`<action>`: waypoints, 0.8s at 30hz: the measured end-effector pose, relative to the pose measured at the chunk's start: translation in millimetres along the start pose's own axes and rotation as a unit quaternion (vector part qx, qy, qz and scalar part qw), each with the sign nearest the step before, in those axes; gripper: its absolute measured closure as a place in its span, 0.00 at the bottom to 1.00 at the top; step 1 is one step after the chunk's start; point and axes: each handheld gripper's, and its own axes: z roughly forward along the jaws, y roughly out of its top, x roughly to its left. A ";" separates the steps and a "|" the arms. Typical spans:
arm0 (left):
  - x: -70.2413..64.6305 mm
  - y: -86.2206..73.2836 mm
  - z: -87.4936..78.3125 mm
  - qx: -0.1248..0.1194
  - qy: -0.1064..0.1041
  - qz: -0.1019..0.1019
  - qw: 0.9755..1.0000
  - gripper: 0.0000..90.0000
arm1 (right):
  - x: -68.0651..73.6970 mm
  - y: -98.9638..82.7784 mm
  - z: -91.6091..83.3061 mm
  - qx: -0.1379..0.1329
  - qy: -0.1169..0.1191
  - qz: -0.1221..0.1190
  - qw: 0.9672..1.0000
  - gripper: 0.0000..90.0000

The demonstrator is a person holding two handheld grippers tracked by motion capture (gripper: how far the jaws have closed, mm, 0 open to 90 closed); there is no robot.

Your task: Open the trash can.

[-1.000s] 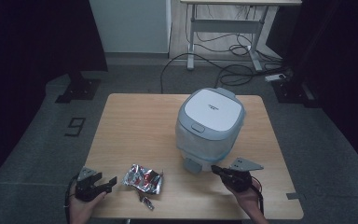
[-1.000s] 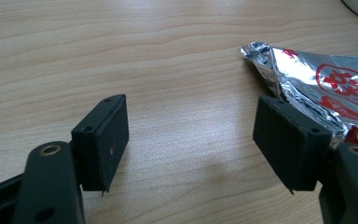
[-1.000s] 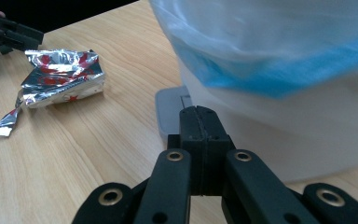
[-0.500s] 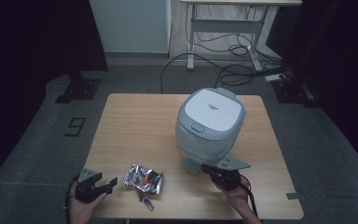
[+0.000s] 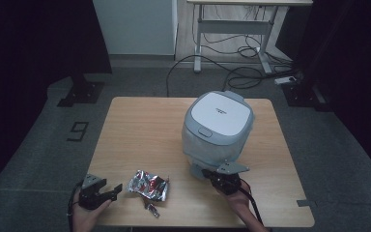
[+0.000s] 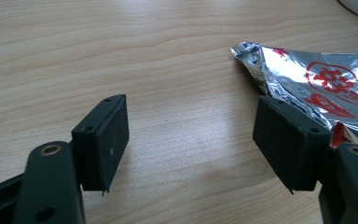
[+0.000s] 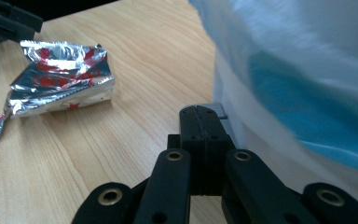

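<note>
- Since the earlier high view, the right gripper has slid leftward along the lower edge of the frame and now sits right at the foot of the rice cooker; the left gripper has kept its spot at lower left.
- The right gripper's jaws are pressed together with nothing between them; in the right gripper view their tip lies just beside the cooker's pale wall, and contact cannot be judged.
- The left gripper's jaws stand wide apart and empty, above bare table.
- The foil packet lies crumpled at lower centre of the high view, between the two grippers; in the left gripper view its corner runs behind the right-hand jaw, partly hidden.
- The cooker is blurred and cut off by the right edge of the right gripper view.
</note>
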 end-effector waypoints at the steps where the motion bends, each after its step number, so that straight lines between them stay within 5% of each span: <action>1: -1.3 0.0 1.1 0.002 -0.001 0.002 1.000 0.30 | 1.9 -1.1 5.1 0.007 -0.001 -0.004 1.000 1.00; 11: -4.4 0.0 3.4 0.007 0.000 0.010 1.000 0.30 | 1.8 -9.8 21.6 0.034 -0.018 -0.014 0.999 1.00; 24: -6.3 0.2 3.4 0.007 -0.001 0.014 1.000 0.32 | -3.3 -14.3 23.8 0.030 -0.014 -0.007 0.999 1.00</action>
